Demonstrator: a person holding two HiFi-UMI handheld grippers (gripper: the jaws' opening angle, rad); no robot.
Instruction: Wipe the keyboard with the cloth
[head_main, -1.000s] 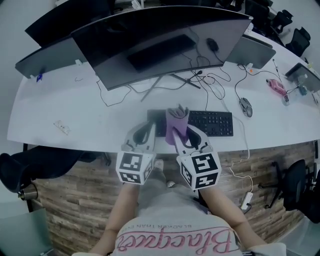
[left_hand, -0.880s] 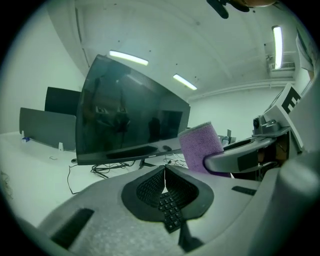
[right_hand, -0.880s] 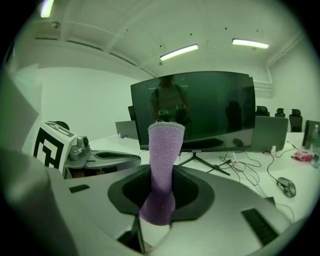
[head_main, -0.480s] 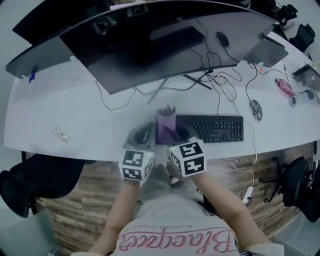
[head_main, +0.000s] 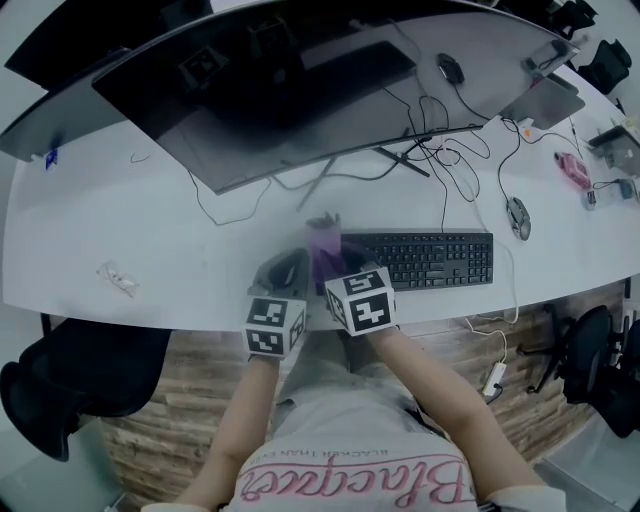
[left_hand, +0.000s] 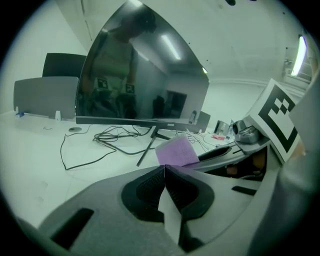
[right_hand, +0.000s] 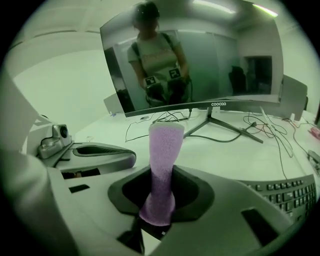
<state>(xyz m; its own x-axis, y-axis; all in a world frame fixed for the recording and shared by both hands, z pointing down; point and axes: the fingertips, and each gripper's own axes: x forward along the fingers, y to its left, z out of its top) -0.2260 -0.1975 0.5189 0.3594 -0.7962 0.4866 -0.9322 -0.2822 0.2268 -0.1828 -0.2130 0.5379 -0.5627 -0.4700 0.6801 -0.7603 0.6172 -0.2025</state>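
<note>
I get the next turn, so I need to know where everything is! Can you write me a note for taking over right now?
The left gripper is shut and empty, beside the other one near the front edge of the white desk.
The right gripper is shut on the purple cloth, which sticks out forward.
The keyboard lies flat on the desk, with the cloth at its left end.
Done: the cloth is gripped and at the keyboard. I can't tell which keys are wiped.
Left: probably sweep the cloth rightward across the keys.
</note>
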